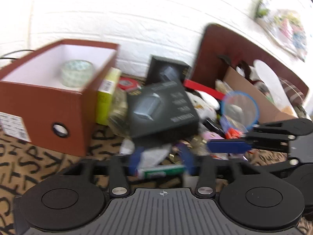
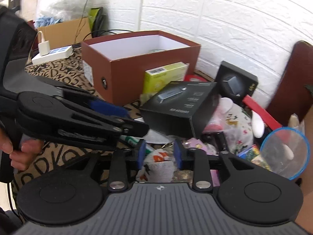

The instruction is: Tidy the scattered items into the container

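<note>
The container is a brown box (image 1: pixel 49 105) with a white inside, at the left; a roll of clear tape (image 1: pixel 76 72) lies in it. It also shows in the right wrist view (image 2: pixel 137 72). A pile of scattered items lies to its right: a black charger box (image 1: pixel 162 109), a yellow-green box (image 1: pixel 106 96), a clear cup with a blue rim (image 1: pixel 239 110). My left gripper (image 1: pixel 162 158) is closed on a green-and-white tube (image 1: pixel 160 171) with a grey cloth. My right gripper (image 2: pixel 159 153) is closed on a white patterned cloth (image 2: pixel 158 166).
A second black box (image 2: pixel 235 82), a red strip (image 2: pixel 262 113) and a white printed bag (image 2: pixel 234 125) lie in the pile. A dark red box (image 1: pixel 234 52) with a cardboard piece stands at the right. A power strip (image 2: pixel 52 55) lies behind the container. The mat (image 1: pixel 29 160) carries black letters.
</note>
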The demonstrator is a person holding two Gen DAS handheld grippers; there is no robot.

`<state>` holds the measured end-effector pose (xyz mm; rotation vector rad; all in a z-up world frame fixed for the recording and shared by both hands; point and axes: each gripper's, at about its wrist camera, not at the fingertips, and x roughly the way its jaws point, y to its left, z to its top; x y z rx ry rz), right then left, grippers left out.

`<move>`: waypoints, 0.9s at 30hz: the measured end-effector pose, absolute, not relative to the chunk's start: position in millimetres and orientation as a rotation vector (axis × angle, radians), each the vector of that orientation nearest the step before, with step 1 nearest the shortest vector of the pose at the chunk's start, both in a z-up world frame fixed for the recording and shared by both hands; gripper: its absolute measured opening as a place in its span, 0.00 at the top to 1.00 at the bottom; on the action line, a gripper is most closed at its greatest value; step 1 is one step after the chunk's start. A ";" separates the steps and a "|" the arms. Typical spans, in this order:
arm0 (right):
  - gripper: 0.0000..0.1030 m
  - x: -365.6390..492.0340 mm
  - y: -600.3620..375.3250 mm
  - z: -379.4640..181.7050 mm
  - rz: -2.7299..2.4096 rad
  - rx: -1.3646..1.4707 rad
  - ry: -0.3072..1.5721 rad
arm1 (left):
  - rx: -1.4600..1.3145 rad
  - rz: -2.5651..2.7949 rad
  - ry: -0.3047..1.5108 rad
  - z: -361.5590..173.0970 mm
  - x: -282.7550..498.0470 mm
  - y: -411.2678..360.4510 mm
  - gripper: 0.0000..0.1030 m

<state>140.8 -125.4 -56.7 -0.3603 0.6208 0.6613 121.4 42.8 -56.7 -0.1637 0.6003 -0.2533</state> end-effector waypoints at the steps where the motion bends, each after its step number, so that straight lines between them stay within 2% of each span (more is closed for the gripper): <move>1: 0.47 141.7 -125.0 -54.3 0.641 -0.376 0.605 | -0.166 -0.224 0.591 -56.5 124.4 45.1 0.21; 2: 0.41 142.6 -124.4 -51.6 0.622 -0.394 0.586 | -0.174 -0.218 0.592 -56.5 128.8 47.2 0.21; 3: 0.40 143.7 -123.8 -49.7 0.611 -0.413 0.570 | -0.187 -0.227 0.596 -56.7 133.4 48.6 0.21; 18: 0.39 190.8 -108.8 -76.5 0.705 -0.651 0.573 | -0.207 -0.272 0.654 -79.7 182.3 41.9 0.18; 19: 0.39 191.2 -107.0 -78.2 0.705 -0.663 0.566 | -0.219 -0.281 0.661 -79.8 184.4 41.4 0.19; 20: 0.39 190.4 -105.3 -79.3 0.700 -0.675 0.559 | -0.226 -0.307 0.668 -79.3 186.6 40.1 0.26; 27: 0.42 178.6 -109.2 -73.3 0.687 -0.667 0.544 | -0.177 -0.291 0.664 -68.8 176.1 32.4 0.26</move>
